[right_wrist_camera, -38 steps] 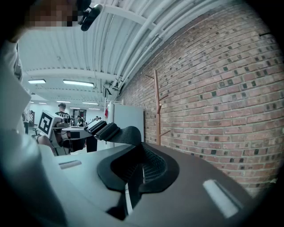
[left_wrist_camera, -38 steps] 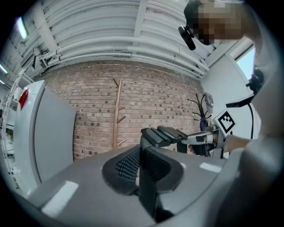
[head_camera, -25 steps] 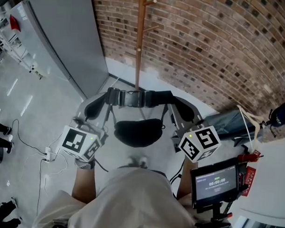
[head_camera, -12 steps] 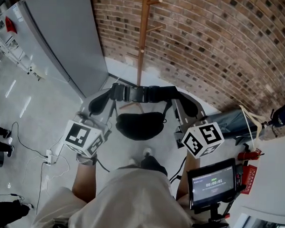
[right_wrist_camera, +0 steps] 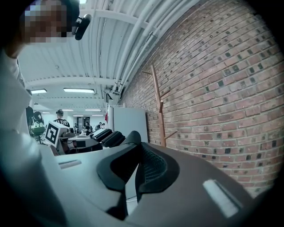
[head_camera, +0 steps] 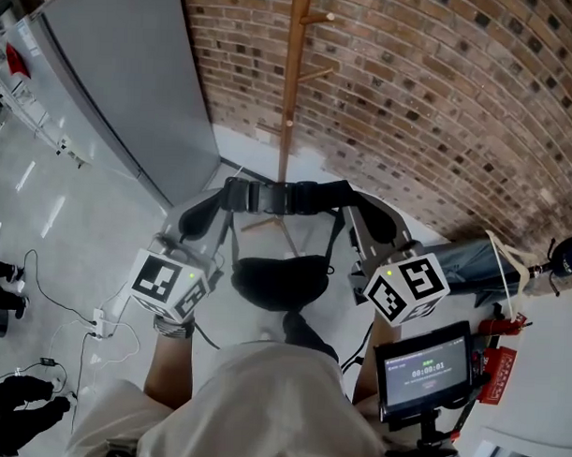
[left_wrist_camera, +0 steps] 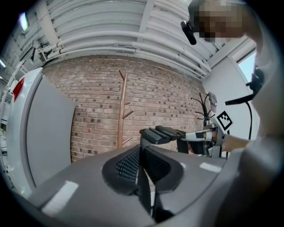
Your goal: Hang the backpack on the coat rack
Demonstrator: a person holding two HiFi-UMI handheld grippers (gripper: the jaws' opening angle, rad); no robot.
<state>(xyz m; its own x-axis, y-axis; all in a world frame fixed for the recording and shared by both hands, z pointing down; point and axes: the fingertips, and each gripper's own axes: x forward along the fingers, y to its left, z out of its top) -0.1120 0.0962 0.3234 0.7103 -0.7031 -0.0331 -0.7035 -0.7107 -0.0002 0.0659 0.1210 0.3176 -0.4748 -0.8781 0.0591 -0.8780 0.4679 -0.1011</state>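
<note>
Black fabric backpack (head_camera: 277, 277) hangs just short of the tall wooden coat rack (head_camera: 292, 92), its strap (head_camera: 285, 197) stretched crosswise between left gripper (left_wrist_camera: 141, 155) and right gripper (right_wrist_camera: 135, 150), both clamped on it and equally near the rack.

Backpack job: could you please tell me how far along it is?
Done: the backpack is held up, with the left gripper and right gripper both shut on it. In hand: it hangs in front of the coat rack, apart from it. Left: hook it over a peg and release.
</note>
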